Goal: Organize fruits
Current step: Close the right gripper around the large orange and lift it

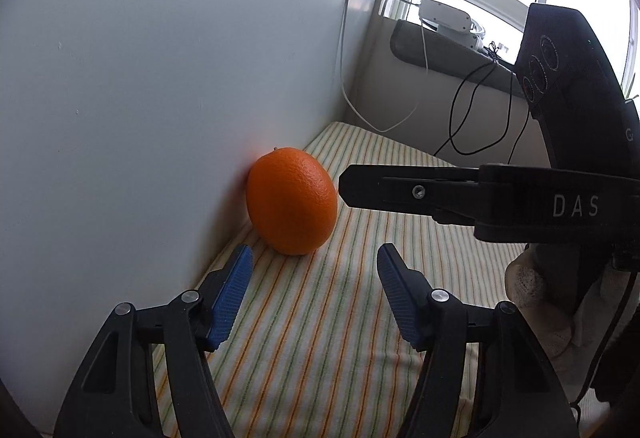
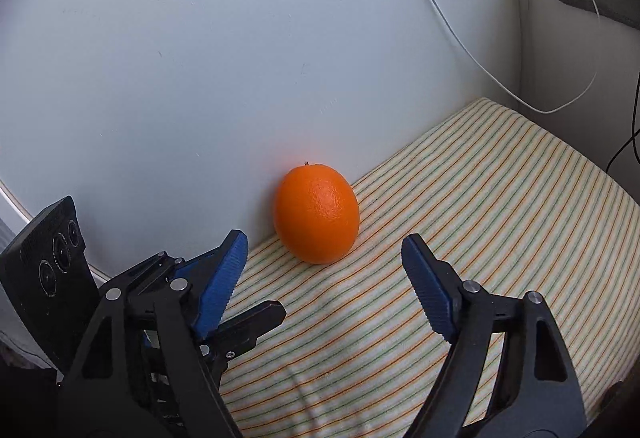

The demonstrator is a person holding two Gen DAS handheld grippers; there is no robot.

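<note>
An orange (image 1: 291, 200) rests on a striped cloth (image 1: 320, 318) against a white wall. My left gripper (image 1: 316, 258) is open and empty, its blue pads just short of the orange. The right gripper's black finger (image 1: 400, 190) reaches in from the right, its tip beside the orange. In the right wrist view the orange (image 2: 316, 213) lies ahead of my open, empty right gripper (image 2: 326, 250). The left gripper's fingers (image 2: 240, 326) show at lower left, below my left pad.
The white wall (image 1: 160, 78) stands directly left of the orange. White and black cables (image 1: 472, 110) hang at the far end of the cloth. A window sill with a white device (image 1: 444, 16) is beyond. A gloved hand (image 1: 536, 294) holds the right gripper.
</note>
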